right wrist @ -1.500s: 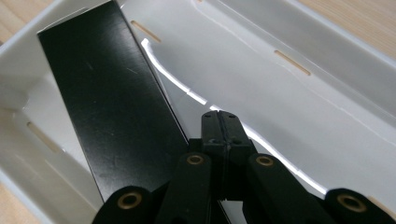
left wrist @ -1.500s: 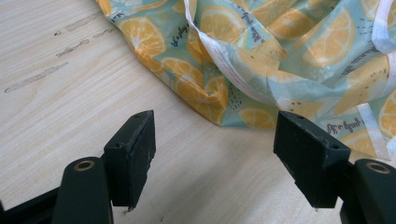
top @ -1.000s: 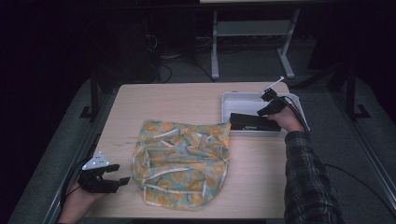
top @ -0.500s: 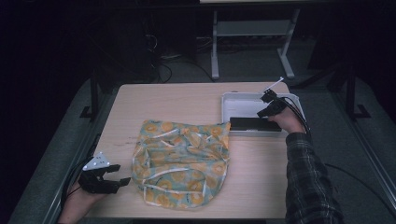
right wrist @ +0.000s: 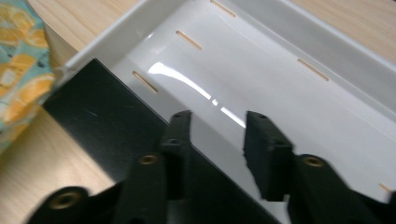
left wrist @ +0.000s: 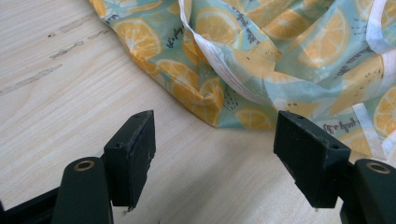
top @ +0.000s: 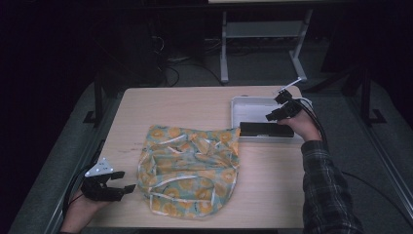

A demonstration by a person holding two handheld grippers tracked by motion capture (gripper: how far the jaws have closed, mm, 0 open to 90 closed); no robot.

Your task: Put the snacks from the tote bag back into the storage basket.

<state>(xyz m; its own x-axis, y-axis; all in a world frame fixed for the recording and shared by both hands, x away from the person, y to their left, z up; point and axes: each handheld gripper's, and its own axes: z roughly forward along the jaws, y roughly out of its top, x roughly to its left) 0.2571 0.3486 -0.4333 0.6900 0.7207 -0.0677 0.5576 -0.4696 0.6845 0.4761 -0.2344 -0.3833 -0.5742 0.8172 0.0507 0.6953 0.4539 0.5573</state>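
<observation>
Both tongs gape: right tongs (right wrist: pixel 215 140) just opened over black box (top: pixel 265 129).

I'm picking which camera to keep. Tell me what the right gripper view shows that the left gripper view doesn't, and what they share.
Right gripper view alone: the white tray with slots in its floor, a flat black slab lying at the tray's near edge, and the right claw, whose jaws have just been opening with nothing between them. Left gripper view alone: the left claw, open above bare wood. Shared: the lemon-print cloth and the wooden table.
</observation>
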